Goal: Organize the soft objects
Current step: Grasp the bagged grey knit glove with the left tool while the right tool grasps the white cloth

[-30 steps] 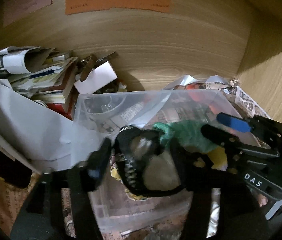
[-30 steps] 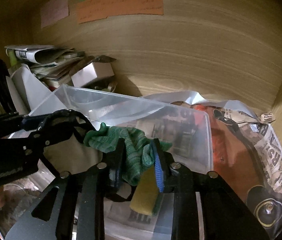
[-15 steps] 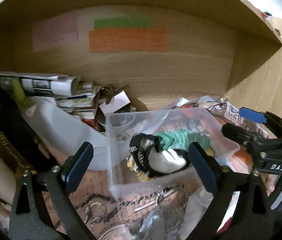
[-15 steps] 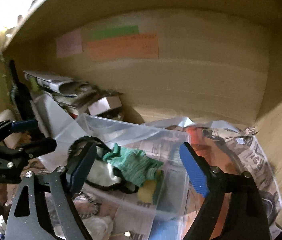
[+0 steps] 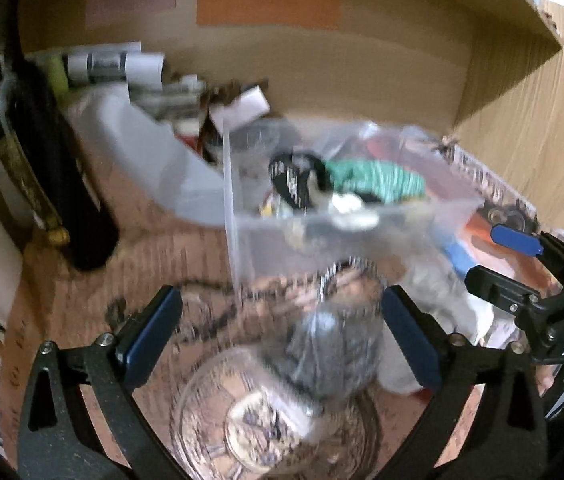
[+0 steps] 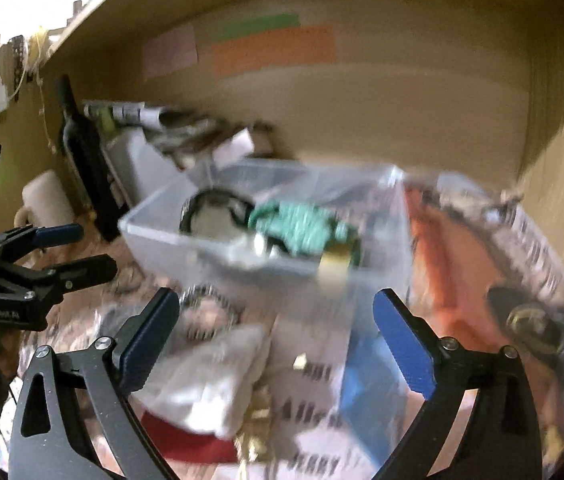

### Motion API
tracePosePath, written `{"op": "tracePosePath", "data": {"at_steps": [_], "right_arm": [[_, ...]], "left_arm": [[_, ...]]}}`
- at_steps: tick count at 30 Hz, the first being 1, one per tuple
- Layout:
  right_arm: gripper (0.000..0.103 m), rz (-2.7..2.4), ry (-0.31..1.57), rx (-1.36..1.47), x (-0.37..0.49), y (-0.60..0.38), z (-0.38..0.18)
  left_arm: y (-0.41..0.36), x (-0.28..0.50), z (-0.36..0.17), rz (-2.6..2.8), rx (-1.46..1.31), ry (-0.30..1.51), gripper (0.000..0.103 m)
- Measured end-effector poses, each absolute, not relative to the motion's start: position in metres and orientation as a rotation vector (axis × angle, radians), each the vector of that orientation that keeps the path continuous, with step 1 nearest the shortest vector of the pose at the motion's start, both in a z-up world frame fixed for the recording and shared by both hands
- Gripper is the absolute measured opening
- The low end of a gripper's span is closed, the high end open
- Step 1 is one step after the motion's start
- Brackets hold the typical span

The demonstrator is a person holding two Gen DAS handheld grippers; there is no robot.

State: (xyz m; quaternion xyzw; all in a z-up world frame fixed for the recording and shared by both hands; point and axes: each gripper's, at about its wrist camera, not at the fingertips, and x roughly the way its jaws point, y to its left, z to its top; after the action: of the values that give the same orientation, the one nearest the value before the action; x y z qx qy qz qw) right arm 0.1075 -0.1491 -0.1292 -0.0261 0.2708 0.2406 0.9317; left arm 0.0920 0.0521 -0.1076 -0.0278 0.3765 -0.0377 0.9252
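Comparing with the frames a second earlier: both grippers had let go and backed away from the clear plastic bin. Then, the right gripper pinched the green knit cloth over the bin, and the left gripper was closed around a black-rimmed pale soft item. Both claws were now spread wide and empty, hovering short of the bin's near wall. Judgement: both soft objects counted as deposited; this placement step looked finished.

Bin contents, right wrist view: green knit cloth near centre, black-rimmed item to its left, a yellow sponge-like block at the right front. Motion blur hid whether anything lay beneath them.

Outside the bin: a white crumpled cloth lay just in front, between the right gripper's fingers in view. It seemed the likely next candidate. A glass bowl sat below the left gripper, with something blurred and dark over it that could not be identified.
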Motion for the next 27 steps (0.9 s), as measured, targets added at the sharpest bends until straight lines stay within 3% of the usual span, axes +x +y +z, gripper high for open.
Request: {"op": "tracePosePath", "data": {"at_steps": [7,15,17,18,20,23,27], "right_arm": [[0.096,0.539,0.61,-0.033,0.093,-0.145,-0.148],[0.043,0.627,0.682,-0.047,0.093,-0.133,-0.159],[0.039,0.624,0.679,-0.049,0.092,-0.133,-0.16],[0.035,0.624,0.672,-0.051,0.091,-0.133,-0.16],[0.031,0.62,0.652,-0.053,0.088,-0.133,-0.158],[0.026,0.614,0.625,-0.053,0.084,-0.135,-0.153],[0.024,0.603,0.585,-0.048,0.082,-0.142,-0.143]], "left_arm": [[0.05,0.083,-0.141,-0.09,-0.07,0.86,0.101],[0.048,0.089,-0.158,-0.135,-0.127,0.895,0.097],[0.045,0.089,-0.156,-0.153,-0.12,0.894,0.077],[0.043,0.088,-0.155,-0.162,-0.119,0.892,0.072],[0.043,0.089,-0.154,-0.184,-0.124,0.894,0.049],[0.042,0.087,-0.15,-0.186,-0.127,0.893,0.037],[0.049,0.084,-0.14,-0.195,-0.159,0.875,0.03]]}}
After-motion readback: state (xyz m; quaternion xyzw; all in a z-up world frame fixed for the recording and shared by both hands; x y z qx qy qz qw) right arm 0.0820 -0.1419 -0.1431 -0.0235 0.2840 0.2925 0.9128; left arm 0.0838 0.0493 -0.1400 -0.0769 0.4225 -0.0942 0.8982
